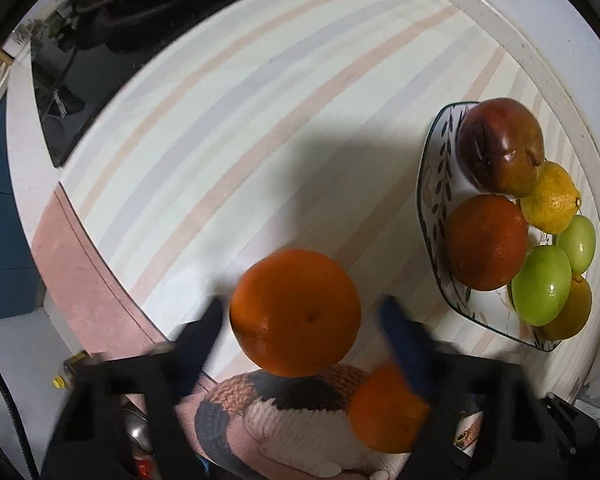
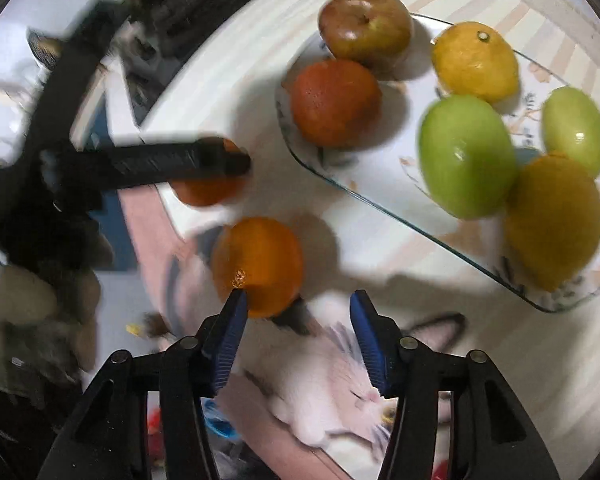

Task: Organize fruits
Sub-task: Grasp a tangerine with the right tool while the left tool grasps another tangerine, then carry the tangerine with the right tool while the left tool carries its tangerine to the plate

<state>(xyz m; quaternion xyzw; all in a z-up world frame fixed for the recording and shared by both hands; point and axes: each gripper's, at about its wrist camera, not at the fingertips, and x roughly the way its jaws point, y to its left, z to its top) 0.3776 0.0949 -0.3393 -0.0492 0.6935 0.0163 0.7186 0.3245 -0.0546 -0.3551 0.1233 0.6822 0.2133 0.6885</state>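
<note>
Nearest, the left hand-held gripper stands released around an orange on the bench, the right hand-held gripper gapes empty beside another orange, so clenching, then carrying to the far-right plate, likely follows.

This looks like a home kitchen. A striped cloth covers the table, a glass plate with leaf decoration carries fruit, and a black stove top sits at the table's far edge.
</note>
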